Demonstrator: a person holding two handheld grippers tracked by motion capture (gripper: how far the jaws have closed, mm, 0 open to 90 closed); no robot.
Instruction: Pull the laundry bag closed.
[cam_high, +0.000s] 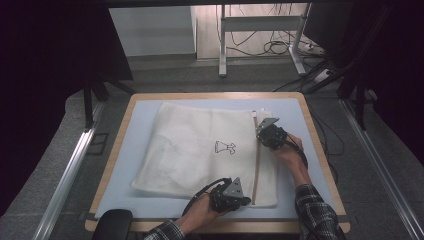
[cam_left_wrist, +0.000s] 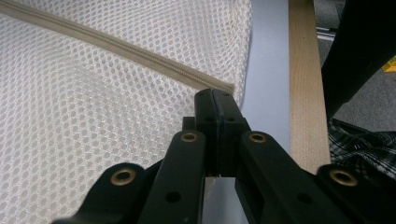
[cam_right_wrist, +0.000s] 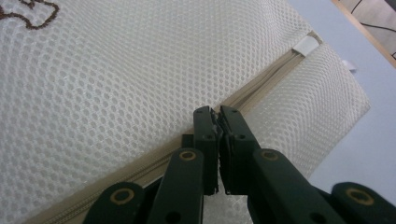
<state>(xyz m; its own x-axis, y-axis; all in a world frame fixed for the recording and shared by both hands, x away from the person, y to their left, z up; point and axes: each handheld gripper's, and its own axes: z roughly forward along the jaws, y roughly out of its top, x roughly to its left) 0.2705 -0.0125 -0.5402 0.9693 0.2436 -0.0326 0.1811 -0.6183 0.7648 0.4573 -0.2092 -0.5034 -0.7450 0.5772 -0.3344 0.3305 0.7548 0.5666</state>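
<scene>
Lying flat, mesh bag (cam_high: 200, 150), zipper (cam_high: 256, 160) lengthwise front-to-back, near right edge.

A wooden-edged table (cam_high: 116, 150) with a pale blue top stands on grey carpet (cam_high: 45, 190). Beyond it, white desk legs (cam_high: 222, 45) rise from a lighter floor strewn with black cables (cam_high: 272, 47). Dark curtains (cam_high: 45, 65) hang on both sides.

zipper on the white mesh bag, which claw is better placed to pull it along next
Right, probably. The right claw is pinched shut on the beige zipper partway along the white mesh laundry bag. The left claw sits closed at the zipper's near end, suited to anchoring.
</scene>
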